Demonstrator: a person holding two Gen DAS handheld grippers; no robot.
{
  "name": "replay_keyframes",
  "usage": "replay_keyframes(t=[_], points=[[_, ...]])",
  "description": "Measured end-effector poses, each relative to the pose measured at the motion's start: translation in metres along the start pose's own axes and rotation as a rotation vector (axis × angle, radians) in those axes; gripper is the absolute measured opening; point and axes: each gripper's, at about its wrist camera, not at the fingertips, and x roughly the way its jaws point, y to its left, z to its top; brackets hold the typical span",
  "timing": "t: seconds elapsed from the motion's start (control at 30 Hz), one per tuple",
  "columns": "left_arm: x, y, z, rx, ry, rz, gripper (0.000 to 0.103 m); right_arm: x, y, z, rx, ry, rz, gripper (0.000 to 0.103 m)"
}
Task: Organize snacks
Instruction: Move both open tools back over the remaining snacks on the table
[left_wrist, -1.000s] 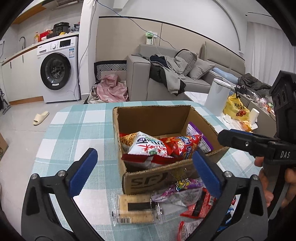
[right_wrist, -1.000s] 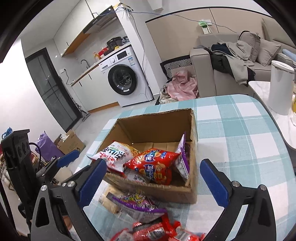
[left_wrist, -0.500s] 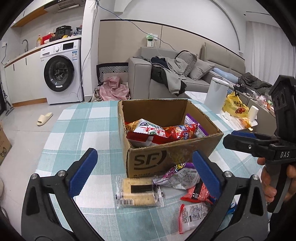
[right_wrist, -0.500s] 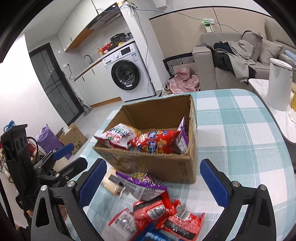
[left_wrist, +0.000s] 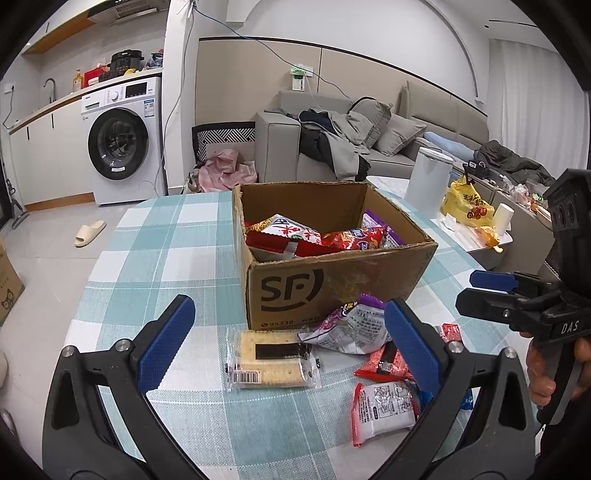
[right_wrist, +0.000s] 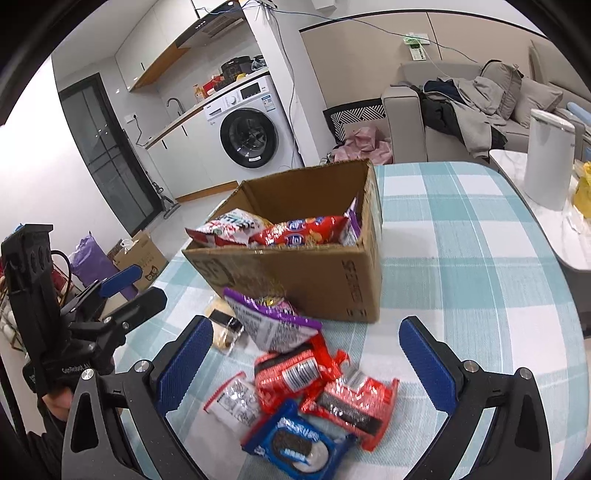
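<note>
The left gripper (left_wrist: 288, 345) is held with its blue-padded jaws spread wide, nothing between them. The right gripper (right_wrist: 314, 363) is likewise held wide apart and empty. Each tool's handle is grasped by a hand (left_wrist: 550, 369) at frame edge.

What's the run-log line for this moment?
left gripper: open, empty | right gripper: open, empty | cardboard box: partly filled | loose snacks: cracker pack, purple bag, Oreo pack on table
</note>
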Motion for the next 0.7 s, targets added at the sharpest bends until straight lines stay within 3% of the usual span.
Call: replay_keyframes(t=[0.7], points=[[0.007, -0.027, -0.019, 0.053, 0.06, -0.036, 0.102, -0.013, -0.03, -0.016, 0.016, 0.049, -0.098, 0.103]])
